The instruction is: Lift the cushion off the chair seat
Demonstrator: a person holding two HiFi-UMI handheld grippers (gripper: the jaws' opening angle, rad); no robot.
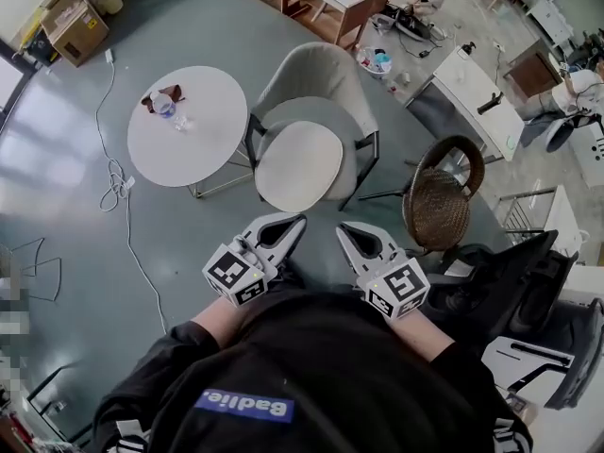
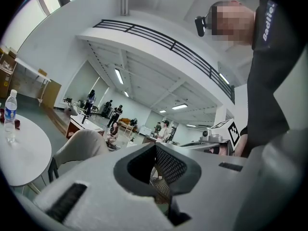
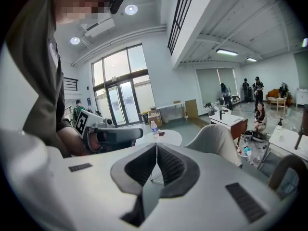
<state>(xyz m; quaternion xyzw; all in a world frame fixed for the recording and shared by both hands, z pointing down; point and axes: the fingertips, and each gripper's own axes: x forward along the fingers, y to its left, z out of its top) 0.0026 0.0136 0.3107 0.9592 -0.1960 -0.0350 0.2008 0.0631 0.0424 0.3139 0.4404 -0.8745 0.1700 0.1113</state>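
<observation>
Left claw (image 1: pixel 294 223): closed, pads together, nothing between them. Right claw (image 1: pixel 347 230): same, shut and empty. Both are held low in front of the person's torso, side by side, tips pointing toward the grey shell chair (image 1: pixel 316 78). Neither touches it.

Cushion (image 1: pixel 300 165): off-white, rounded, lying flat on the chair seat and covering most of it. Not lifted, and no claw is in contact with it. In the head view both claw tips sit near the front edge of the seat, with bare floor between.

Surroundings (head view):
- A round white desk (image 1: pixel 203 154) stands just left of the chair, close to its frame.
- A water bottle (image 1: pixel 163 105) stands upright on the desk, with a small dark red item (image 1: pixel 176 92) right beside it; it's too small to identify, possibly a cloth.
- A wicker chair (image 1: pixel 442 196) stands to the right of the grey chair, apart from it.
- A white cable (image 1: pixel 118 179) trails across the floor left of the desk.
- A cardboard box (image 1: pixel 75 26) sits far upper left.

The right gripper view shows the left claw alongside, with the chair back beyond it.
</observation>
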